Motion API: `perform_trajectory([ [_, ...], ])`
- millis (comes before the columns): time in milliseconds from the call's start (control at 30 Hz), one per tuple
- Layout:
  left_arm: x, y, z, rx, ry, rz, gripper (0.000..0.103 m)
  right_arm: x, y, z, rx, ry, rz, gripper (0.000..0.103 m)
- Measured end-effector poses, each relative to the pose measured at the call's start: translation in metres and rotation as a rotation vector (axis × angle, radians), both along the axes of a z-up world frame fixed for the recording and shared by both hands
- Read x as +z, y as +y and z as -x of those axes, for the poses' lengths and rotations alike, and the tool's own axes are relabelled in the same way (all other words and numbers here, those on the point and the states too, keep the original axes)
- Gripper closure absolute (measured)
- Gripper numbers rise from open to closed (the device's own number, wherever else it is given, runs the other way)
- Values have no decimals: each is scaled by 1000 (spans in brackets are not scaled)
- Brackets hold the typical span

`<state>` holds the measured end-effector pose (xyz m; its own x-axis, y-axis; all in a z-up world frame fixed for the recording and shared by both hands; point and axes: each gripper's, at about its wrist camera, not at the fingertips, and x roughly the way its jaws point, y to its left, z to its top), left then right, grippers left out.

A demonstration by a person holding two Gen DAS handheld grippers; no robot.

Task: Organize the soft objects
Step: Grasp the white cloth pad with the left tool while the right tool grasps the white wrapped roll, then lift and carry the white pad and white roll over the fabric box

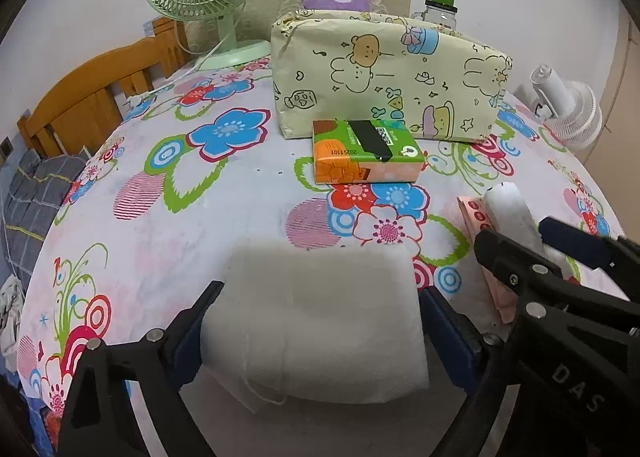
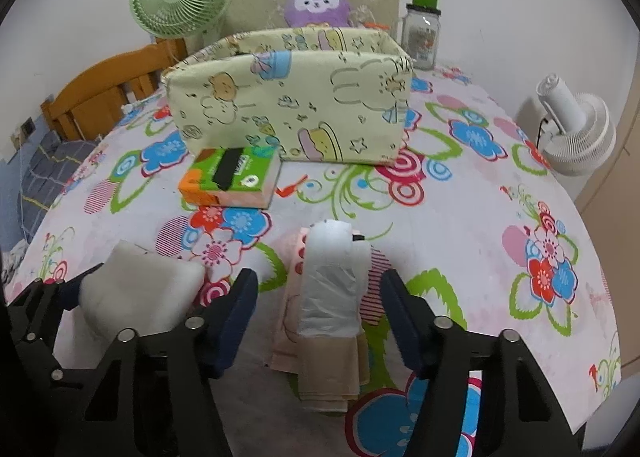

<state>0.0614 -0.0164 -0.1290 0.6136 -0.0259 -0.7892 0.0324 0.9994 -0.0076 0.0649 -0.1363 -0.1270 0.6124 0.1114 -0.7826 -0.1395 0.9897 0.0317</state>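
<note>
Near the table's front edge, the left gripper (image 1: 320, 321) brackets a white foam pad (image 1: 320, 321) and the right gripper (image 2: 320, 309), jaws apart, straddles a wrapped roll (image 2: 332, 281), while the fabric bin (image 2: 288, 113) apparently awaits both and a tissue pack (image 2: 232, 177).

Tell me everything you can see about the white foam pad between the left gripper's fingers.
The white foam pad is a thick, soft-looking rectangular block with rounded edges and a matte, slightly translucent surface. It lies flat on the floral tablecloth near the front edge, in front of the green and orange tissue pack. The left gripper straddles it, one finger at each side, right against its edges; whether they press in I cannot tell. A loose thread or seam shows near its lower front.
</note>
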Motion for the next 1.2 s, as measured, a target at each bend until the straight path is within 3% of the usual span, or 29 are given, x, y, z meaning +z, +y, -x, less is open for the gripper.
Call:
perform_trajectory([
  [467,4,-13,-4,-31,-14,-9,21,-6,-6,-3,-6,42,-32,72],
  [1200,30,-26,-10,-62,-36,26,23,18,-16,-6,-16,5,-77,74],
])
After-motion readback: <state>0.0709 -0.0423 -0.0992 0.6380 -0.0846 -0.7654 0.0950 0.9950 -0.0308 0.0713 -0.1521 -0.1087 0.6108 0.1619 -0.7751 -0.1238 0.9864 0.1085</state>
